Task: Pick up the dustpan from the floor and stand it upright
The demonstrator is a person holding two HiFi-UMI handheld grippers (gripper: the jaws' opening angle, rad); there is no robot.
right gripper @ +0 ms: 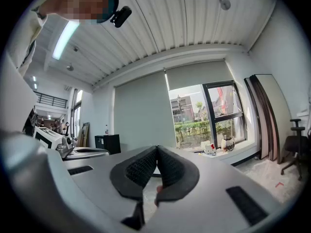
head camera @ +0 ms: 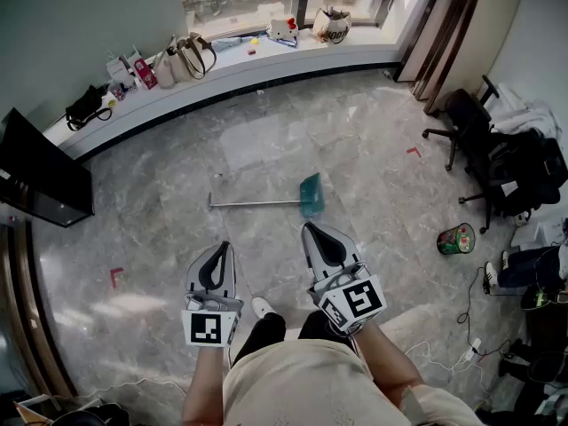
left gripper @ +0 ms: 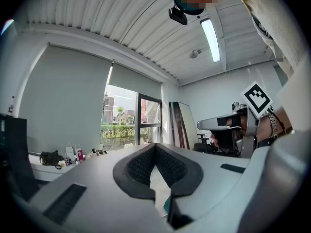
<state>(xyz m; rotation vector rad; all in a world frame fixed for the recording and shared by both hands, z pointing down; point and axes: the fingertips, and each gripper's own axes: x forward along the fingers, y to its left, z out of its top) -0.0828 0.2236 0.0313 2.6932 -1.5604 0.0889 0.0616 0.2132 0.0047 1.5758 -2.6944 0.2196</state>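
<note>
The left tool (head camera: 220,250) and right tool (head camera: 312,232) are each pressed together, holding nothing; the dustpan (head camera: 310,193) lies on the floor (head camera: 373,145) just ahead of them.

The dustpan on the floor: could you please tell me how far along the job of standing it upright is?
Done: nothing yet; the dustpan lies flat on the floor. In hand: nothing; the left claw and right claw are shut, empty, short of it. Remaining: reach, grasp it, stand it upright.

Teal long-handled dustpan (head camera: 310,194) lying down, apparently flat
</note>
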